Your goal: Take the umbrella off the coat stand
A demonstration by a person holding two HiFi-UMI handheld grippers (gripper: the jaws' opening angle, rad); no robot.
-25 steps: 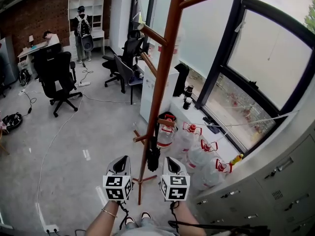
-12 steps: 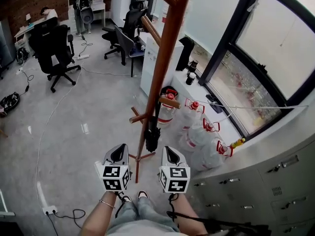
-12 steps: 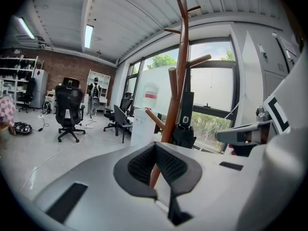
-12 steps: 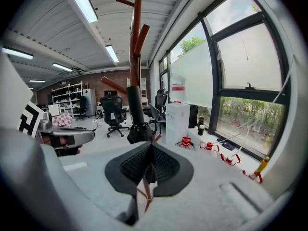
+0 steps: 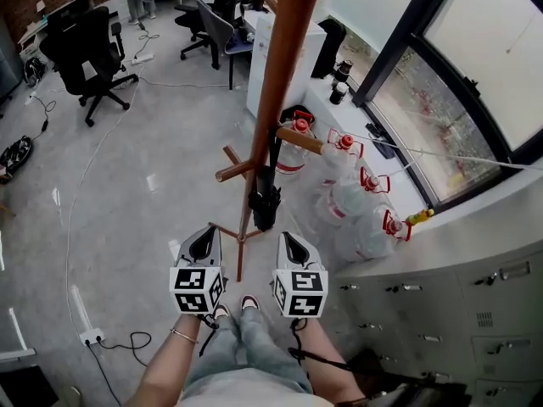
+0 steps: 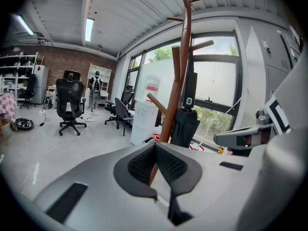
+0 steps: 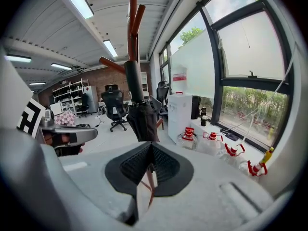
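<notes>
Head view has the umbrella (image 5: 264, 200) hanging low on the stand (image 5: 284, 58), tucked against the pole just under a short peg (image 5: 299, 139), a bit ahead of both tongs. Left gripper (image 5: 204, 242) and right gripper (image 5: 291, 246) are both closed with nothing in them, and neither is touching it yet.

My guess on handling: it's a folded compact one, so it should be light. The canopy part looks like soft, slick fabric that would squish and slide under the pads. The slim dark upper section in the right gripper view (image 7: 140, 117) looks stiff, so I'd open up and pinch there, then lift it up and off the peg rather than yank it sideways.

The annoying bit is that I can't tell how it actually hangs. Strap, loop or hook, none of the views show it, and in the left gripper view (image 6: 185, 124) the top just runs up beside the pole. The top of the stand is cut off in the head view too.
</notes>
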